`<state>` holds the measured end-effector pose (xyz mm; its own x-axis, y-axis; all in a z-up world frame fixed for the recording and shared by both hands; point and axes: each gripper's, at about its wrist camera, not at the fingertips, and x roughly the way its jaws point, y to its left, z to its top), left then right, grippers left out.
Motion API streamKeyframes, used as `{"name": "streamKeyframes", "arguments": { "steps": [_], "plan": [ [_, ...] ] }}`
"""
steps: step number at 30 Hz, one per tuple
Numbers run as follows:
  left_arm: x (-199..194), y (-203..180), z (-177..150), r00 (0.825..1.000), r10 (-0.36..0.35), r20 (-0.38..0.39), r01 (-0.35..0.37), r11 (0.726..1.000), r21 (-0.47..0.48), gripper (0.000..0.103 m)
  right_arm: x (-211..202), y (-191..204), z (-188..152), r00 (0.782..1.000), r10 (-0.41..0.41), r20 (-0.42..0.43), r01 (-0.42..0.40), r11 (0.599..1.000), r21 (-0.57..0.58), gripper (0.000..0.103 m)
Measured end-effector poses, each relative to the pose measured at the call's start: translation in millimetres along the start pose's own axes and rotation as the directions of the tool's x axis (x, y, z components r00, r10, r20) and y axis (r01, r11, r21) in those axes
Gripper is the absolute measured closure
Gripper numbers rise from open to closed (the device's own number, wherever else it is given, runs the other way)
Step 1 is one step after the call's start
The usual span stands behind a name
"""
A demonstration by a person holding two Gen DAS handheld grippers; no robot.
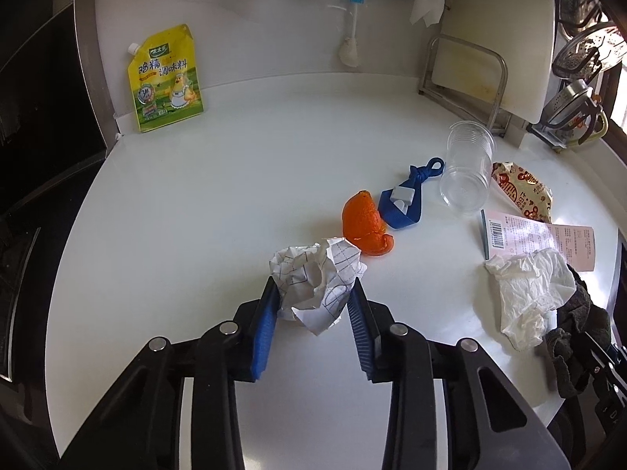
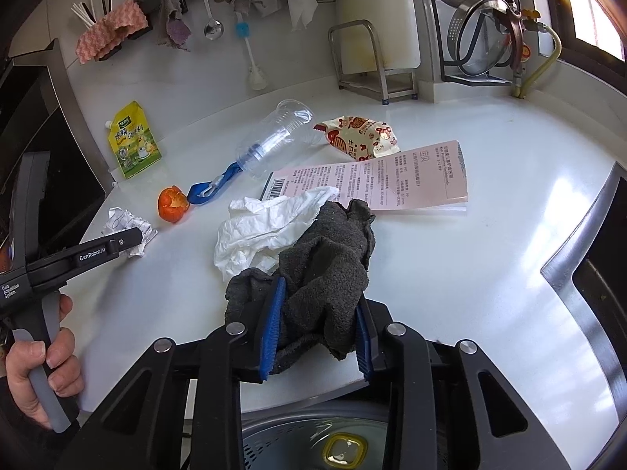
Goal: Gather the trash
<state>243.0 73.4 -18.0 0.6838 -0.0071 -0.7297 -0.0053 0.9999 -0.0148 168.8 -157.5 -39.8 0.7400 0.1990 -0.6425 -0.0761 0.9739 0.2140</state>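
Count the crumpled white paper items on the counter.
2: the gridded paper ball between the left hand-held gripper fingers, and the white tissue beside the dark cloth.

Counter (image 1: 235,203) glossy white – paper ball (image 1: 317,274) crumpled – cloth (image 2: 329,270) dark, nubby – cup (image 1: 466,172) clear plastic.

A yellow seasoning pouch (image 1: 165,78) stands against the wall near a hanging brush (image 2: 248,56), seemingly for bottles.
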Motion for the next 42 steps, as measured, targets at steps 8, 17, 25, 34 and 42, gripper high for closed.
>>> {"name": "streamKeyframes", "arguments": {
  "steps": [8, 17, 25, 34, 42],
  "plan": [
    [-33.8, -6.1, -1.3, 0.998, -0.022, 0.058, 0.021, 0.999, 0.028, 0.068, -31.0, 3.8, 25.3, 0.996, -0.01, 0.089, 0.011, 1.0, -0.019, 0.073],
    [-66.9, -16.1, -9.8, 0.994, -0.067, 0.087, 0.062, 0.997, 0.054, 0.068, -64.4, 14.6, 38.2, 0.986, 0.045, 0.16, -0.038, 0.998, -0.043, 0.074],
    [-91.5, -20.3, -20.6, 0.991, -0.089, 0.103, 0.082, 0.994, 0.065, 0.068, -90.1, 25.2, 28.0, 0.982, 0.055, 0.18, -0.042, 0.996, -0.078, 0.074],
    [-113.4, -35.0, -44.7, 0.988, -0.117, 0.098, 0.109, 0.99, 0.085, 0.068, -111.3, 18.6, -4.9, 0.986, 0.041, 0.161, -0.031, 0.997, -0.065, 0.074],
    [-129.9, -46.8, -68.5, 0.987, -0.139, 0.087, 0.13, 0.987, 0.097, 0.068, -146.5, 14.0, -20.2, 0.976, 0.053, 0.21, -0.04, 0.997, -0.069, 0.074]
  ]
}}
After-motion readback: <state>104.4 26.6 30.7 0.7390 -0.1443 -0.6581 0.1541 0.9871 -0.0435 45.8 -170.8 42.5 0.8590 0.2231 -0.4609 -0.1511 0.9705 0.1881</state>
